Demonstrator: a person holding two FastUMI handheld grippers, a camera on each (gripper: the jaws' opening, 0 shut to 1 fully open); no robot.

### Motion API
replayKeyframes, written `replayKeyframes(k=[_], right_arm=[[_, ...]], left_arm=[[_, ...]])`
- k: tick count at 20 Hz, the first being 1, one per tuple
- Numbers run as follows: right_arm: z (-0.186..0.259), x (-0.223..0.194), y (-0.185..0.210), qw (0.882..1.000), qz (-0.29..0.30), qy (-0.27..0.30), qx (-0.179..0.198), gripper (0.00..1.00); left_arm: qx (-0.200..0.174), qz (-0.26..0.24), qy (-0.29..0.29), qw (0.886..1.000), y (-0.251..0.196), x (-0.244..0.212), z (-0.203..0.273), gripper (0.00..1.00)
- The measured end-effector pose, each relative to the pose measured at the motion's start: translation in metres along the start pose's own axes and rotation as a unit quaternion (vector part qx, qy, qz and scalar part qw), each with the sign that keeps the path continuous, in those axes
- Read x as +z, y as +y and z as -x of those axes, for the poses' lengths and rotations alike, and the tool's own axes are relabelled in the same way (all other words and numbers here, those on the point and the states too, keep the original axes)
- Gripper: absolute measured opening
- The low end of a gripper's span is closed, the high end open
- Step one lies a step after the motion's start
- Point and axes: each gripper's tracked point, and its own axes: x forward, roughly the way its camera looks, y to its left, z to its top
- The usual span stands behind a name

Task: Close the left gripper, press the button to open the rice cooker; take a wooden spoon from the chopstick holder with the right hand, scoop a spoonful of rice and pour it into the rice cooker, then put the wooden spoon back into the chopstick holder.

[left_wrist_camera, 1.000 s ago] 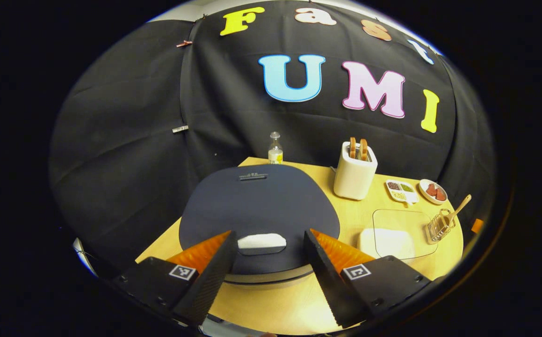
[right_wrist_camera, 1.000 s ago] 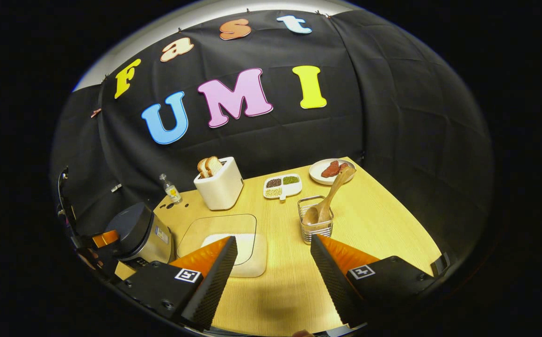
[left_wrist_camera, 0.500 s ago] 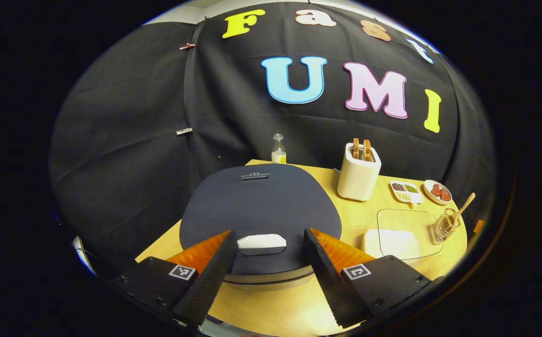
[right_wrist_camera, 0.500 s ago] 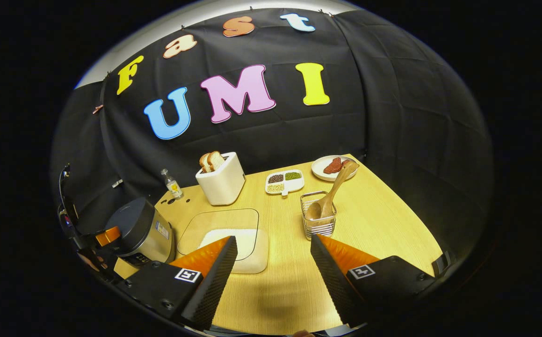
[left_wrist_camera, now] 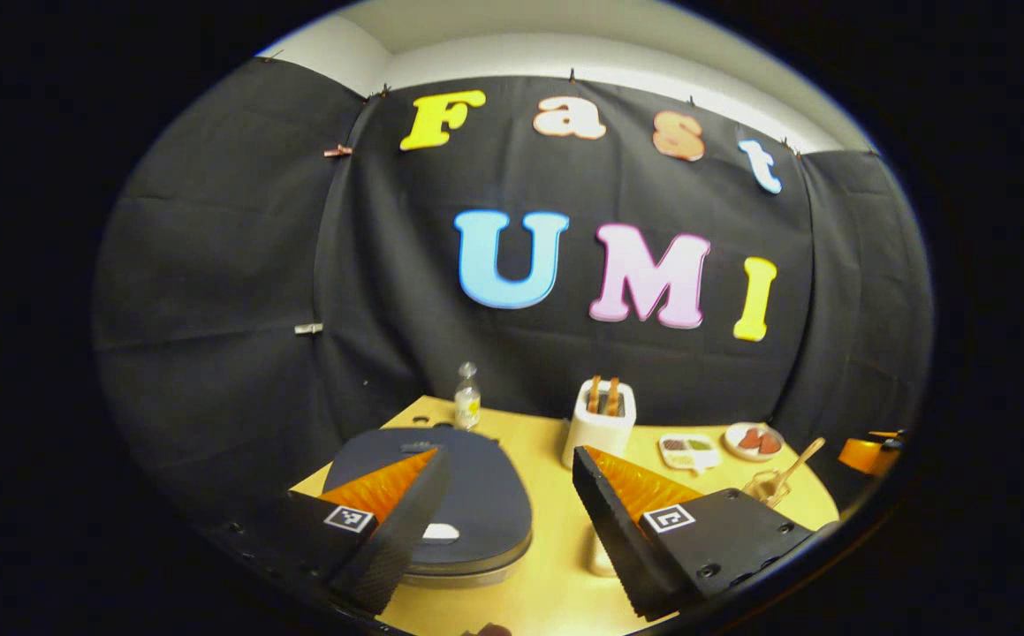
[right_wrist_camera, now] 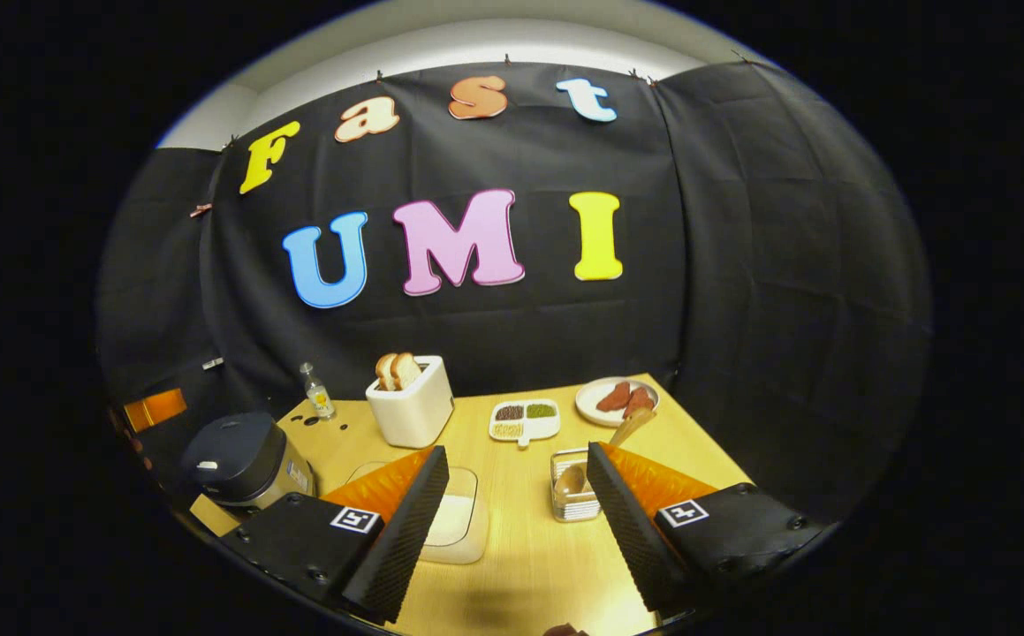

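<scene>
Left gripper view: we see the button (left_wrist_camera: 440,532) at 7 o'clock from our left hand-held gripper (left_wrist_camera: 508,508).
Jaws: we hold both hand-held grippers spread, empty.

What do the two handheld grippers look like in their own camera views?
The left gripper and the right gripper look alike. Each has two wedge-shaped fingers that taper forward, with finely ribbed inner faces. Each finger rises from a black block with visible screws. Every block carries a small square black-and-white marker.
</scene>
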Motion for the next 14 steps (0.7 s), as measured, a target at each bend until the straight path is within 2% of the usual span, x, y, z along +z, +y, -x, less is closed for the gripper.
replayKeyframes(k=[3, 7, 9, 12, 14], right_arm=[[0.014, 0.025, -0.003, 0.999, 0.029, -0.039, -0.006, 0.98], [0.029, 0.040, -0.004, 0.998, 0.012, -0.068, -0.011, 0.98], [0.026, 0.047, -0.012, 0.996, 0.017, -0.085, -0.030, 0.98], [0.020, 0.041, -0.005, 0.997, -0.002, -0.074, -0.039, 0.98], [0.018, 0.040, -0.004, 0.997, -0.011, -0.071, -0.043, 0.98]], left_arm=[[-0.028, -0.010, -0.035, 0.999, -0.021, 0.021, 0.009, 0.95], [-0.050, -0.024, -0.038, 0.998, -0.034, 0.020, 0.025, 0.95], [-0.057, -0.031, -0.038, 0.997, -0.041, 0.020, 0.027, 0.95], [-0.054, -0.025, -0.022, 0.998, -0.046, 0.013, 0.023, 0.92], [-0.055, -0.033, -0.020, 0.998, -0.048, 0.012, 0.021, 0.95]])
